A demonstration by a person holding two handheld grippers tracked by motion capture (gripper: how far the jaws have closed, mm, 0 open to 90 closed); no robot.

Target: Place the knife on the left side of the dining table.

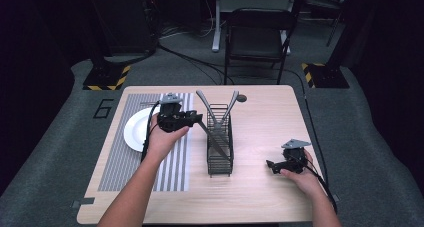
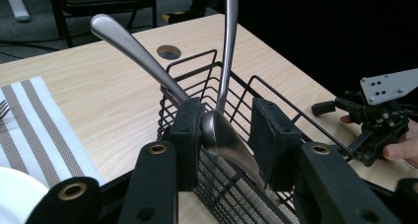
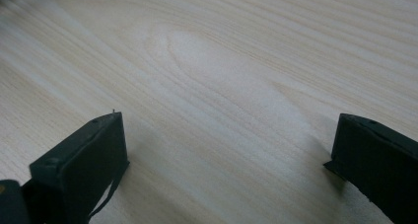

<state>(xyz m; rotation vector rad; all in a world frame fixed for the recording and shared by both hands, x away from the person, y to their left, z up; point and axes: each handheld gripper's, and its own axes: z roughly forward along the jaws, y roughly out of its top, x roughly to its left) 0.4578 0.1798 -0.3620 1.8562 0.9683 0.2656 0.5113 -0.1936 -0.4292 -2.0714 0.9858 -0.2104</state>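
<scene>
Wood-grain surface (image 1: 260,187) seen from above, carrying one black wire cutlery basket (image 1: 220,159) near its middle, one grey-and-white striped placemat (image 1: 172,174) to the left, and one round white plate (image 1: 134,132) on the placemat. Two steel utensil handles (image 1: 231,104) rise from the basket's far end and lean apart in a V. A third utensil, a spoon (image 2: 227,141), hangs bowl-down over the basket's near end. In the left gripper view, fork tines lie at the far left edge on the placemat.

Two hand-held grippers are present. The left gripper (image 2: 224,135) hovers over the basket; its fingers (image 2: 189,135) stand a little apart with the spoon's bowl against the left one, and whether they clamp it cannot be told. The right gripper (image 1: 275,165) rests low on bare wood to the right of the basket, well apart from it, its fingers (image 3: 86,162) spread wide and released.
</scene>
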